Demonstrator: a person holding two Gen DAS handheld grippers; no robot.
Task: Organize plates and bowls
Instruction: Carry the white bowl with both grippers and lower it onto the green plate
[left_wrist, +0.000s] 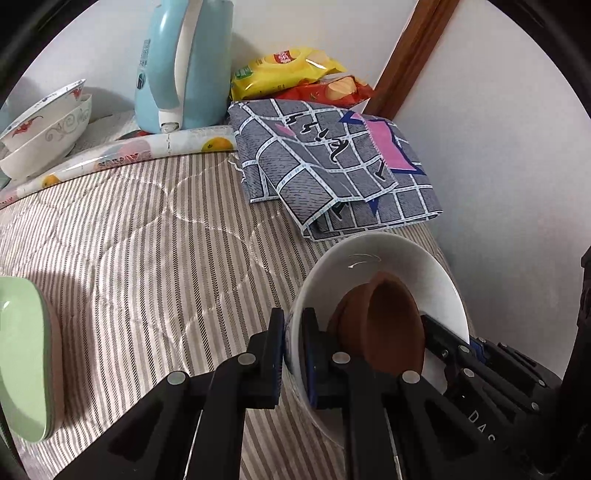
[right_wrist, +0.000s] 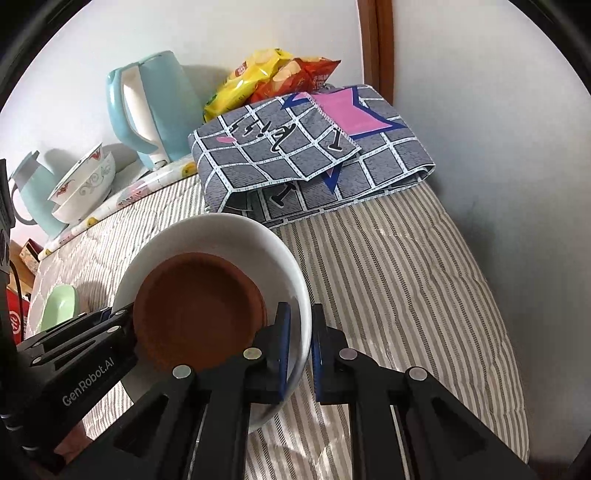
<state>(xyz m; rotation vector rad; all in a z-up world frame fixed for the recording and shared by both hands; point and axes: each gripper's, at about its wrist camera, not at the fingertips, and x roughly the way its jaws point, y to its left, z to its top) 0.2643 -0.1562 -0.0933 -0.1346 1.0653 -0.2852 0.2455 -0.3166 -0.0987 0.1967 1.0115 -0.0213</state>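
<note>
Above the striped quilt (right_wrist: 388, 266): white bowl (right_wrist: 236, 236) held clear, brown dish (right_wrist: 195, 310) nested loose inside. Left gripper (left_wrist: 293, 354) clamped on one rim, right gripper (right_wrist: 301, 350) pinched on the opposite rim. Judged stiff, glazed, slippery, breakable; best gripped at the rims, kept level against sliding.

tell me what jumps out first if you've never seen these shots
A white bowl with a brown dish inside, clamped at opposite rims by the left hand-held gripper and the right hand-held gripper above the striped mattress. Behind, a folded grey checked cloth and a light blue kettle by the wall.
</note>
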